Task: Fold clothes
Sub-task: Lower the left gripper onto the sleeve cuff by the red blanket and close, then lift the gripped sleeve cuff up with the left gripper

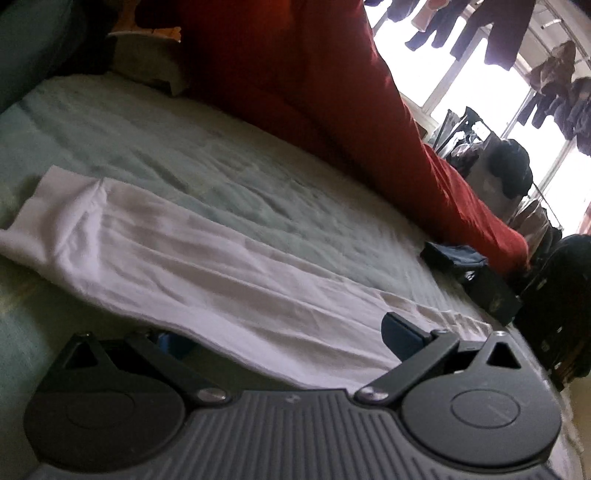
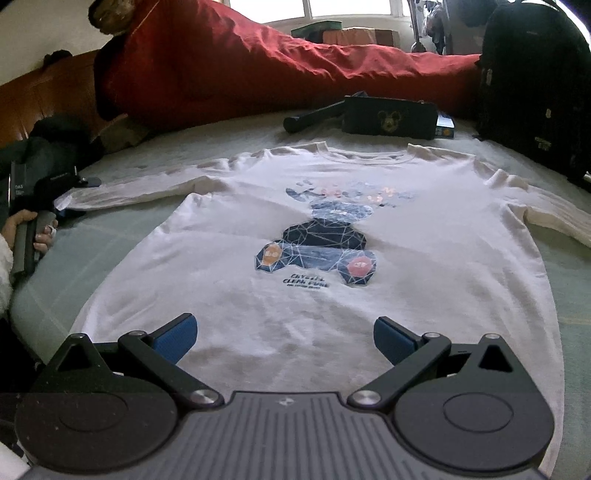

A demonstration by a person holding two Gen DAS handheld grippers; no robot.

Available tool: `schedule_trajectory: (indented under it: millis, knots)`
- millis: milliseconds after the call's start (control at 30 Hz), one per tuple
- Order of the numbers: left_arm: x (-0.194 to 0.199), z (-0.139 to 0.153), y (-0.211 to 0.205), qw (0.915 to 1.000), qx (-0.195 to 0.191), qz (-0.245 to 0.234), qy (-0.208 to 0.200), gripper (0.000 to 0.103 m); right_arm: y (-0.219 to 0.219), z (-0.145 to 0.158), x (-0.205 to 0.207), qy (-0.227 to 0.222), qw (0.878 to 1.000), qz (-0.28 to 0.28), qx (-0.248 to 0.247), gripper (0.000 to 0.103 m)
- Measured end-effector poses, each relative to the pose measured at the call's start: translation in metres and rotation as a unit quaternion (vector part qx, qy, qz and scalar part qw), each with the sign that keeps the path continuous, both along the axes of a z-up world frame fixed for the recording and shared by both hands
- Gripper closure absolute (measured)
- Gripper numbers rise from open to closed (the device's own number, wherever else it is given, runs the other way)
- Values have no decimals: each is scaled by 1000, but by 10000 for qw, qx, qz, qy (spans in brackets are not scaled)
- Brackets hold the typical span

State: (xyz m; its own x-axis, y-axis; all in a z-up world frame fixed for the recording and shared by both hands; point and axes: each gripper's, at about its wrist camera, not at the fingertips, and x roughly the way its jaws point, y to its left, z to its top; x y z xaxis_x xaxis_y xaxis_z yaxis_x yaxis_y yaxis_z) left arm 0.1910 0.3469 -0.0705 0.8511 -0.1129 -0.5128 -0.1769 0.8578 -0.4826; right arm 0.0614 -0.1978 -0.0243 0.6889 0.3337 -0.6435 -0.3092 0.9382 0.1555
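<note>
A white long-sleeved shirt point(image 2: 314, 229) with a dark geometric print lies flat, front up, on the pale green bed point(image 2: 110, 236), collar at the far side. My right gripper point(image 2: 284, 339) hovers open over the hem, blue pads wide apart, nothing between them. In the left wrist view the shirt's left sleeve point(image 1: 207, 266) stretches across the bed. My left gripper point(image 1: 286, 341) stands open at its cuff end, the cloth lying between the spread fingers and the left pad half hidden behind the sleeve edge. The right wrist view shows the left gripper point(image 2: 75, 197) at that cuff, held by a hand point(image 2: 40, 236).
A red quilt point(image 2: 258, 66) is heaped along the far side of the bed. A dark pouch point(image 2: 388, 118) and a dark handle point(image 2: 314, 116) lie beyond the collar, and a black backpack point(image 2: 535, 92) stands at the right. Clothes point(image 1: 498, 33) hang by the window.
</note>
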Motion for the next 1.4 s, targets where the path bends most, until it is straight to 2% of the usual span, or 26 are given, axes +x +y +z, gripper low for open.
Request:
schedule_trajectory:
  millis: [67, 300, 533, 767, 1067, 1300, 1400]
  knots:
    - [7, 0, 4, 9999, 31, 129, -10, 1, 0, 0, 1, 15, 10000, -38, 15, 0]
    - [13, 10, 13, 9975, -222, 646, -156, 1, 3, 2, -4, -76, 9999, 11, -67, 0]
    - [11, 38, 3, 9983, 109, 461, -349, 1, 3, 4, -9, -120, 9999, 53, -16, 0]
    - [12, 59, -13, 9986, 170, 242, -430, 1, -1, 5, -17, -137, 9998, 63, -95, 0]
    - [24, 92, -60, 9977, 315, -147, -576, 1, -12, 10, -30, -238, 9997, 81, -78, 0]
    - [37, 116, -100, 9970, 408, -380, -529, 1, -27, 9, -40, -182, 9997, 114, -114, 0]
    - [45, 124, -117, 9970, 338, -480, -496, 1, -35, 9, -45, -231, 9996, 98, -86, 0]
